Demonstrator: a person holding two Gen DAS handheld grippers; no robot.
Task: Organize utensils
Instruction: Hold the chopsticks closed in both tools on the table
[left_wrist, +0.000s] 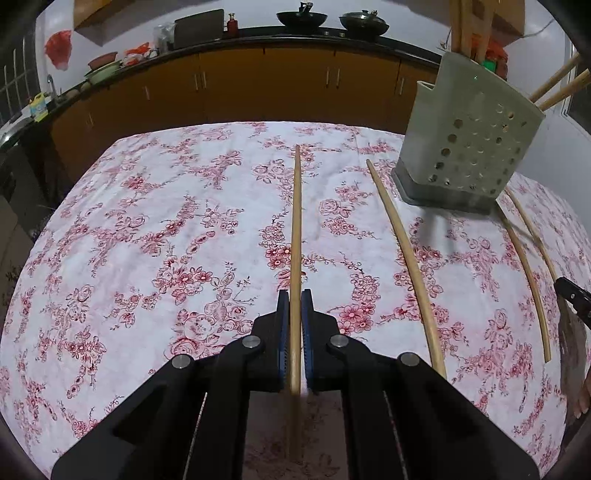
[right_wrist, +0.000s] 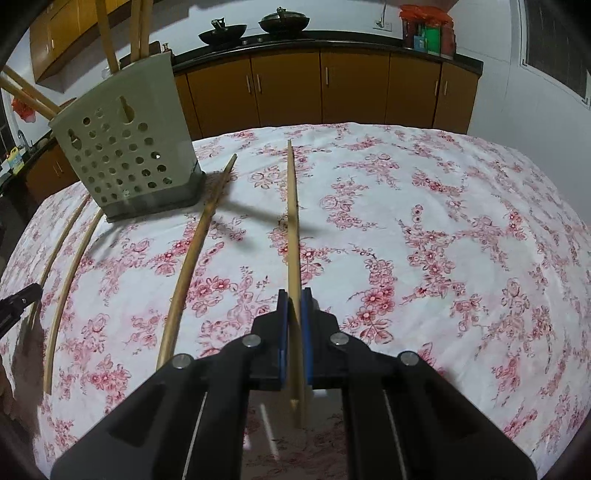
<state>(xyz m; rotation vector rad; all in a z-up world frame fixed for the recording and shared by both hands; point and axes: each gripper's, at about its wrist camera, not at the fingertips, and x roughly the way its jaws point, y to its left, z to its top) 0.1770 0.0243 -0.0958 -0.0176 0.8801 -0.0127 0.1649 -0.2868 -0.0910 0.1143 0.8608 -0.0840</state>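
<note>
Wooden chopsticks sit clamped lengthwise in our left gripper and right gripper, ready, we judge, for the perforated grey plastic holder at two o'clock.

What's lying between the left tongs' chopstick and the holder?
One loose chopstick, flat on the cloth; the left wrist view shows it.

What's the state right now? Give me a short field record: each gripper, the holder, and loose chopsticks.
left gripper: shut on a chopstick
right gripper: shut on a second chopstick
holder: perforated green caddy, upright on the floral tablecloth, several chopsticks already standing in it
loose chopsticks: three visible on the cloth from the left wrist view, one left of the caddy
held sticks: whether lifted off the cloth, cannot tell
</note>
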